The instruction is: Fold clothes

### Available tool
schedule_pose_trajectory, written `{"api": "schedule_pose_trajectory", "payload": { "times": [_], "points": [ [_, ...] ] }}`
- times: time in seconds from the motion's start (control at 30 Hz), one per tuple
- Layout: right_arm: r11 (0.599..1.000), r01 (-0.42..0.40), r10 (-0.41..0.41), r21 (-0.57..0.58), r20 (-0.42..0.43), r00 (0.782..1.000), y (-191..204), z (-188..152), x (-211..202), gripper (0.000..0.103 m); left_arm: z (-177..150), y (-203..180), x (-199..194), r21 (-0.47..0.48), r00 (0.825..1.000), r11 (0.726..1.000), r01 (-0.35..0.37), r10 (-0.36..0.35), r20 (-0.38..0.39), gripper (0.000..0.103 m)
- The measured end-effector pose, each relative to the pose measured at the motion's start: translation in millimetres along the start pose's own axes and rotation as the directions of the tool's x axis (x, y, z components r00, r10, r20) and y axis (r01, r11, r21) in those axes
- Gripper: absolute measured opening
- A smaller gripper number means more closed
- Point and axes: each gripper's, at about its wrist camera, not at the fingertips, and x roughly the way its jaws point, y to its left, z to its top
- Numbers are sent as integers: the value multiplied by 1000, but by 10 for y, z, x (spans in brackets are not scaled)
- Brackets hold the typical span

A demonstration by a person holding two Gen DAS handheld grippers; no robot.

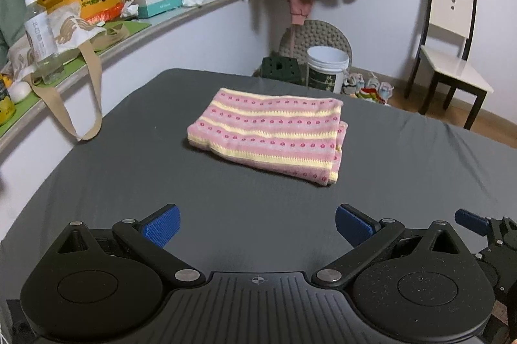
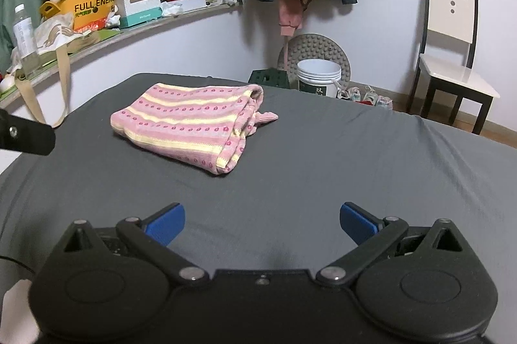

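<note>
The pink and yellow striped garment (image 1: 268,134) lies folded into a compact rectangle on the dark grey bed sheet (image 1: 129,169), roughly mid-bed and toward the far edge. Its fold line runs along the left side; the loose edges stack on the right. From the right wrist view, one layer on that open side is not flush: a small pink tongue of fabric (image 2: 266,117) pokes out past the stack, and the near corner is slightly rolled.

The left gripper (image 1: 257,226) hangs above the sheet, well short of the garment, blue pads spread wide with nothing between them. The right gripper (image 2: 262,222) stands likewise, jaws wide apart and empty, with the garment off to its left and ahead.

Judgement: the folding appears essentially done; what remains is tidying or a final half-fold. To do it well, the right gripper should come in low at the open side, tuck or pinch the stray tongue with all layers together, and avoid dragging the top layer alone, as knit of this sort would likely shift and stretch. The left should steady the folded edge meanwhile.

Beyond the bed: a cluttered ledge (image 1: 200,9) to the left, a white bucket (image 1: 327,69) and a chair (image 1: 452,53) by the wall.
</note>
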Motion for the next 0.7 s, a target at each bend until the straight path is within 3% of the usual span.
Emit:
{"api": "schedule_pose_trajectory", "payload": {
  "times": [0.7],
  "points": [
    [999, -8, 8, -36, -16, 1000, 13, -31, 39, 103, 13, 101, 23, -19, 1000, 1000, -8, 8, -1, 103]
  ]
}}
